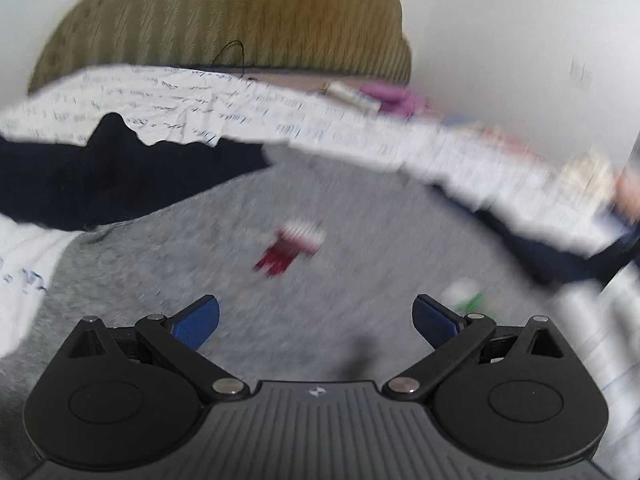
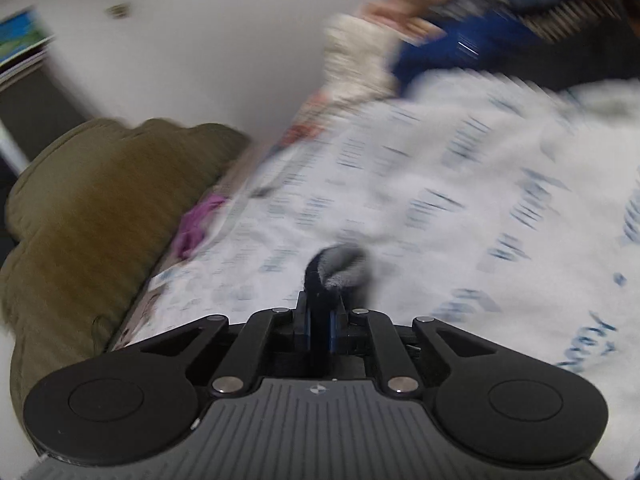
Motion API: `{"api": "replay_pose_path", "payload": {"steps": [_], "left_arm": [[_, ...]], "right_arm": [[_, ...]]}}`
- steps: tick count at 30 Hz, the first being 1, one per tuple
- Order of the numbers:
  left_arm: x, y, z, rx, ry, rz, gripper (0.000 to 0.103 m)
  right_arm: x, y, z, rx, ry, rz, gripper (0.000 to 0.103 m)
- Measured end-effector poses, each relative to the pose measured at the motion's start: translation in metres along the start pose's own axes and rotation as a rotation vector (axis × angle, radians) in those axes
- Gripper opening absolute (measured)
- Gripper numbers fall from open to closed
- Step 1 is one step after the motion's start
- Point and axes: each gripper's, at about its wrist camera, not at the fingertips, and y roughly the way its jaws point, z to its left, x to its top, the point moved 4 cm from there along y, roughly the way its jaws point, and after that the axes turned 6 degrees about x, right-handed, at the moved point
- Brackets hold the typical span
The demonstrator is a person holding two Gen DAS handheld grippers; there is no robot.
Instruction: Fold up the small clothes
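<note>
A grey garment with navy sleeves and small red and green prints lies spread on a white bedsheet with blue lettering. My left gripper is open just above the grey cloth, holding nothing. My right gripper is shut on a navy and grey fold of the garment, held over the sheet. Both views are motion-blurred.
An olive cushion leans on the white wall behind the bed; it also shows in the right wrist view. Purple cloth and other clothes lie along the bed's far edge.
</note>
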Motion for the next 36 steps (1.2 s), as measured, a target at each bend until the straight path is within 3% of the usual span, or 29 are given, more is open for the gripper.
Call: {"api": "replay_pose_path", "payload": {"steps": [3, 7, 8, 11, 15, 19, 25, 29, 31, 32, 33, 34, 36], "left_arm": [[0.024, -0.003, 0.006, -0.186, -0.195, 0.018, 0.103], [0.042, 0.022, 0.013, -0.406, -0.439, 0.112, 0.103], [0.043, 0.029, 0.013, -0.431, -0.479, 0.133, 0.103], [0.039, 0.049, 0.010, -0.464, -0.547, 0.195, 0.103], [0.022, 0.078, 0.008, -0.497, -0.642, 0.329, 0.103], [0.020, 0.080, 0.000, -0.487, -0.602, 0.320, 0.103], [0.023, 0.083, -0.019, -0.413, -0.549, 0.305, 0.100], [0.021, 0.089, -0.022, -0.295, -0.429, 0.302, 0.061], [0.020, 0.089, -0.025, -0.259, -0.375, 0.284, 0.052], [0.020, 0.088, -0.026, -0.242, -0.346, 0.278, 0.040], [0.019, 0.087, -0.027, -0.224, -0.316, 0.278, 0.018], [0.018, 0.090, -0.029, -0.202, -0.283, 0.289, 0.010], [0.019, 0.092, -0.032, -0.186, -0.233, 0.304, 0.010]], "right_arm": [[-0.018, -0.011, 0.078, 0.128, -0.203, 0.025, 0.013], [-0.081, -0.014, 0.176, 0.357, -0.347, 0.151, 0.013], [-0.100, -0.011, 0.195, 0.403, -0.366, 0.193, 0.013], [-0.168, 0.000, 0.236, 0.478, -0.435, 0.312, 0.013], [-0.234, 0.007, 0.252, 0.470, -0.478, 0.476, 0.043], [-0.226, -0.015, 0.241, 0.530, -0.374, 0.477, 0.046], [-0.210, -0.047, 0.195, 0.476, -0.254, 0.464, 0.055], [-0.218, -0.041, 0.167, 0.436, -0.177, 0.475, 0.061], [-0.224, -0.038, 0.157, 0.421, -0.159, 0.480, 0.064], [-0.228, -0.037, 0.154, 0.418, -0.165, 0.479, 0.062], [-0.231, -0.037, 0.153, 0.414, -0.173, 0.470, 0.063], [-0.234, -0.039, 0.150, 0.418, -0.170, 0.465, 0.063], [-0.237, -0.040, 0.149, 0.431, -0.172, 0.458, 0.067]]}}
